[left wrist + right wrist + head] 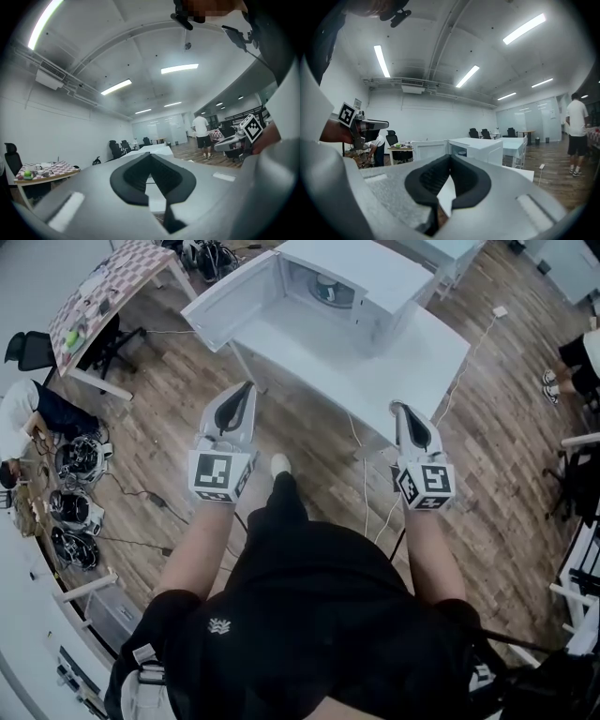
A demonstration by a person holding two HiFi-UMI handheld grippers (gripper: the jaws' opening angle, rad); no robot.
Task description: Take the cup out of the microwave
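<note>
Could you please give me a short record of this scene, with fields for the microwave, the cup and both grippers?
microwave: on white table, door open
cup: inside the microwave
left gripper: shut, empty, apart from the microwave
right gripper: shut, empty, apart from the microwave
task: cup not yet taken out
</note>
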